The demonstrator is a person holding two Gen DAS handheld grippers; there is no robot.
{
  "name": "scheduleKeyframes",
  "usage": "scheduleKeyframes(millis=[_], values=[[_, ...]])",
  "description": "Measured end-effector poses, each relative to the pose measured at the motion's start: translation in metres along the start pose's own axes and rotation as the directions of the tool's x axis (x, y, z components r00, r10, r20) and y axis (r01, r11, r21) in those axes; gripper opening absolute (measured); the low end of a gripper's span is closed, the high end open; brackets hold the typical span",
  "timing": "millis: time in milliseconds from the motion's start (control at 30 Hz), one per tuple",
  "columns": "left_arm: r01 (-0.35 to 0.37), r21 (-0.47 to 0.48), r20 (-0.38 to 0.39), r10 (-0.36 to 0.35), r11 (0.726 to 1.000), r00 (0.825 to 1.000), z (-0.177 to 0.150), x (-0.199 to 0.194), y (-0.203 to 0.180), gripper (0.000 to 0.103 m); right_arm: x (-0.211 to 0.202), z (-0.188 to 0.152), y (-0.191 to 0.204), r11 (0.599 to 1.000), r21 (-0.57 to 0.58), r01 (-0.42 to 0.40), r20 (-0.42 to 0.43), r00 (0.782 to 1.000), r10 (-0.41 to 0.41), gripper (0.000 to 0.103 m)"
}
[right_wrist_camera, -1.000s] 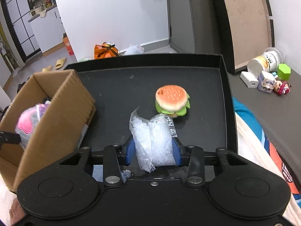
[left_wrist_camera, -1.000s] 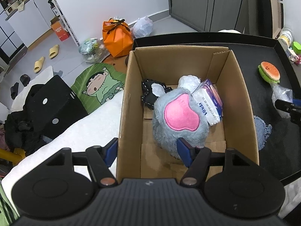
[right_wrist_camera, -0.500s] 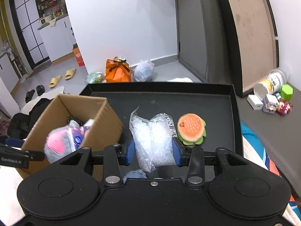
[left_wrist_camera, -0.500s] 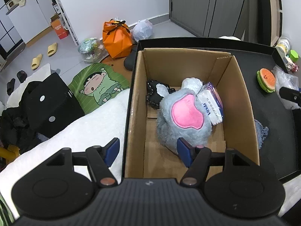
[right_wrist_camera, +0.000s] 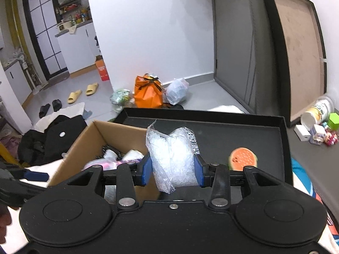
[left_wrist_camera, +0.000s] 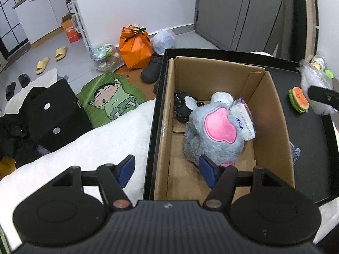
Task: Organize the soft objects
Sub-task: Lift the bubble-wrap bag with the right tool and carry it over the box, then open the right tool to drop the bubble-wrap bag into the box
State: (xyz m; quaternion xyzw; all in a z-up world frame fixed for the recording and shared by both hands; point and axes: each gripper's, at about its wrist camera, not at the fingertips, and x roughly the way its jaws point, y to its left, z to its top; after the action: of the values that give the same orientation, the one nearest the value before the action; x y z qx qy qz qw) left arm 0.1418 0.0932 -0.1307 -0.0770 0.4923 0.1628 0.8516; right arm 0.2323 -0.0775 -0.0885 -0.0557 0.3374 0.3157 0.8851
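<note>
Nearest to us, our right gripper point(right_wrist_camera: 173, 167) clamps a crumpled clear bubble-wrap bag point(right_wrist_camera: 172, 157) between its blue pads point(right_wrist_camera: 147, 167), and the bag stands up above the fingers. In the left wrist view the same bag point(left_wrist_camera: 313, 80) appears at the far right edge, raised above the tray floor. Our left gripper point(left_wrist_camera: 167, 170) has its fingers spread wide and holds nothing; its left pad sits over the white fleece blanket point(left_wrist_camera: 101, 141) and its right pad point(left_wrist_camera: 207, 171) hangs inside the box, just beside the plush.

Beyond the fingers, the open brown cardboard box point(left_wrist_camera: 273, 114) stands in the shallow black rectangular tray point(right_wrist_camera: 285, 148). Inside the box lie a grey plush toy with a pink patch point(left_wrist_camera: 214, 133), a white-and-purple tissue pack point(left_wrist_camera: 243, 118) leaning against the plush, and a black knitted item point(left_wrist_camera: 182, 108) toward the far left corner.

Further out on the tray floor, to the right of the box, rests a soft burger-shaped toy point(right_wrist_camera: 242, 156). A grey-blue knitted piece point(left_wrist_camera: 295, 151) lies against the box's right wall.

On the floor beyond the tray stands an orange paper bag point(right_wrist_camera: 147, 94).
</note>
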Motion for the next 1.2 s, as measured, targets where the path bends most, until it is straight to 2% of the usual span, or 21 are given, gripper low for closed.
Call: scheduleKeyframes(millis=[233,400,800,1000,1200], values=[[0.04,-0.022,0.016,-0.039,0.999,0.999,-0.002,-0.001,0.006,0.06,0.001,0.009,0.024,0.999,-0.034,-0.037,0.011,0.999,0.038,0.04],[0.074,-0.046,0.015,-0.074,0.996,0.997,-0.006,0.002,0.01,0.04,0.001,0.013,0.04,0.996,-0.045,-0.079,0.007,0.997,0.08,0.04],[0.118,-0.088,0.017,-0.116,0.989,0.993,-0.013,0.004,0.027,0.014,0.003,0.007,0.069,0.988,-0.075,-0.138,-0.063,0.989,0.133,0.04],[0.131,-0.098,0.025,-0.13,0.986,0.991,-0.016,0.004,0.031,0.013,-0.003,-0.006,0.067,0.989,-0.065,-0.131,-0.106,0.987,0.123,0.048],[0.135,-0.087,0.031,-0.132,0.987,0.991,-0.016,0.003,0.031,0.011,-0.013,-0.008,0.05,0.996,-0.024,-0.088,-0.089,0.992,0.086,0.052]])
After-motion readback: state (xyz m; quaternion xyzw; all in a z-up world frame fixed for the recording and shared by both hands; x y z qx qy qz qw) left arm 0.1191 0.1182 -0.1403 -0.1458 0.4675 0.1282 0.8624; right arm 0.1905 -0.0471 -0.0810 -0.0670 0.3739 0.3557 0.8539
